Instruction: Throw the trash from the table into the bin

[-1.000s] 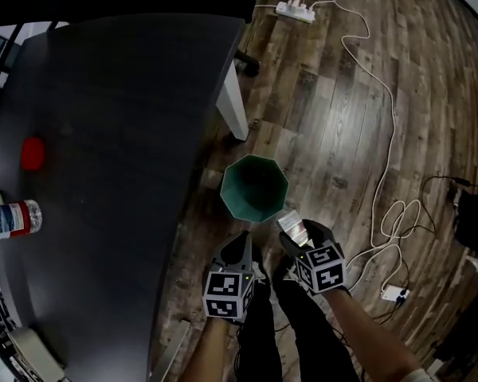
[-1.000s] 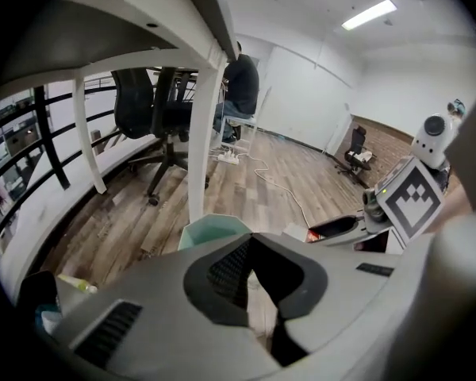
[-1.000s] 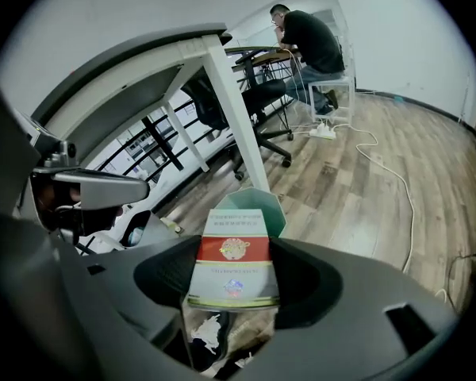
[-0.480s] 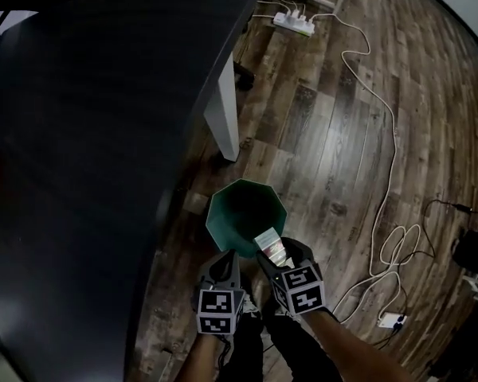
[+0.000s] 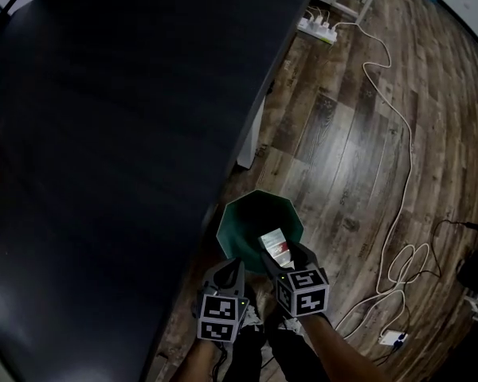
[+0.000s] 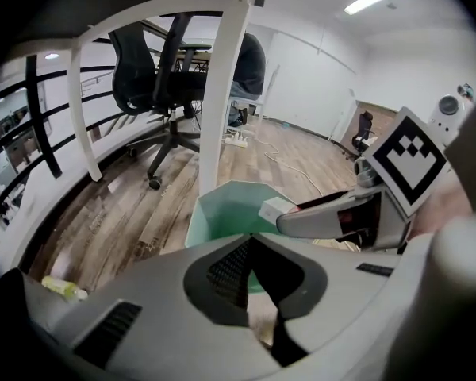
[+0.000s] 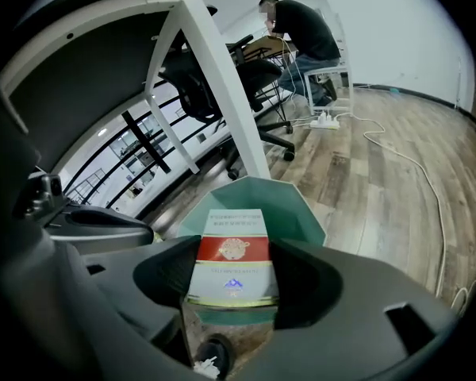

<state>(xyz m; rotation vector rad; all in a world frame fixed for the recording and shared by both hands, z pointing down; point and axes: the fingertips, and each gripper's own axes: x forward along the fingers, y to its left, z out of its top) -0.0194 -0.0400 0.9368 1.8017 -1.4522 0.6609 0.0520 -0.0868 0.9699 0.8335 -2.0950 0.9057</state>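
While the right gripper (image 5: 283,255) jaws clamp a small box (image 7: 231,262) over the green bin (image 5: 237,221) at lower centre, left gripper (image 5: 232,267) jaws closed and empty, the drop step seems due: next, open the right jaws.

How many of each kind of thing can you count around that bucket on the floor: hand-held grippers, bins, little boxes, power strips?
Grippers: 2, the left gripper and the right gripper
Bins: 1, the green bin
Boxes: 1, the white and red box, held in the right gripper's jaws over the bin
Power strips: 1, the power strip on the floor
Total: 5
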